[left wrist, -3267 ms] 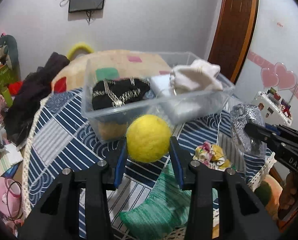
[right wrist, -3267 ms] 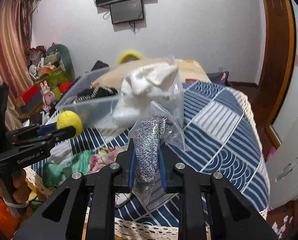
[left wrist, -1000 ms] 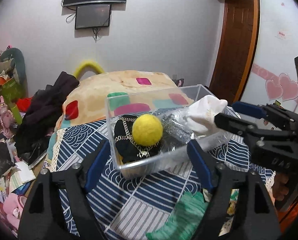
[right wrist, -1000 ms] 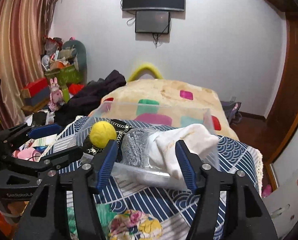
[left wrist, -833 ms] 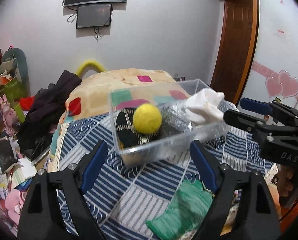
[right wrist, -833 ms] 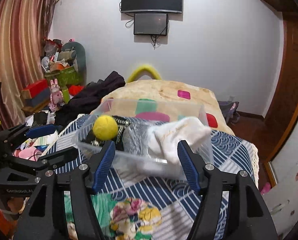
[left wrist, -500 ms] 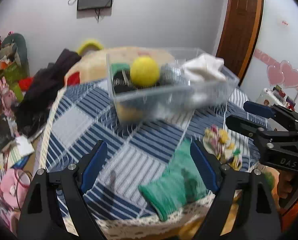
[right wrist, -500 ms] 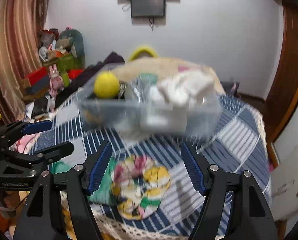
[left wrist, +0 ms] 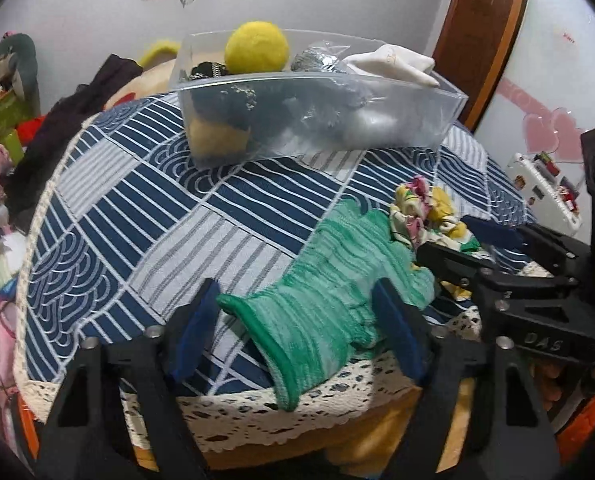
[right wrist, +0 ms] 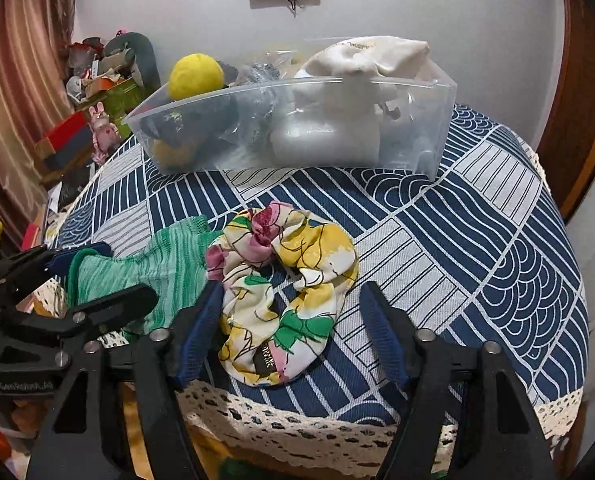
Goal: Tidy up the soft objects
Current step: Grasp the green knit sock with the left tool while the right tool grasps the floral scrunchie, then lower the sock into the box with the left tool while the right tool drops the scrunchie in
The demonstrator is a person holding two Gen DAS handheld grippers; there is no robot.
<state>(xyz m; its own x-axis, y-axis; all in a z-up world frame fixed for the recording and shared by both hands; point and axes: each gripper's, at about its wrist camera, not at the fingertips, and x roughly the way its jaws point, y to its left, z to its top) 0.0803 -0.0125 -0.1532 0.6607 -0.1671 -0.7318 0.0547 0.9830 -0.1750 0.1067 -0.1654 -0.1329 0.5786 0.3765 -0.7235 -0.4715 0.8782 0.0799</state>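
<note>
Our left gripper (left wrist: 297, 328) fingers are spread around the green sock (left wrist: 329, 292), our right gripper (right wrist: 289, 332) fingers spread around the floral scrunchie (right wrist: 285, 300).

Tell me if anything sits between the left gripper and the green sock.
Nothing visible does. The left gripper is open with the green sock lying directly between its fingers on the tablecloth. The floral scrunchie lies beyond it, off to the right.
</note>
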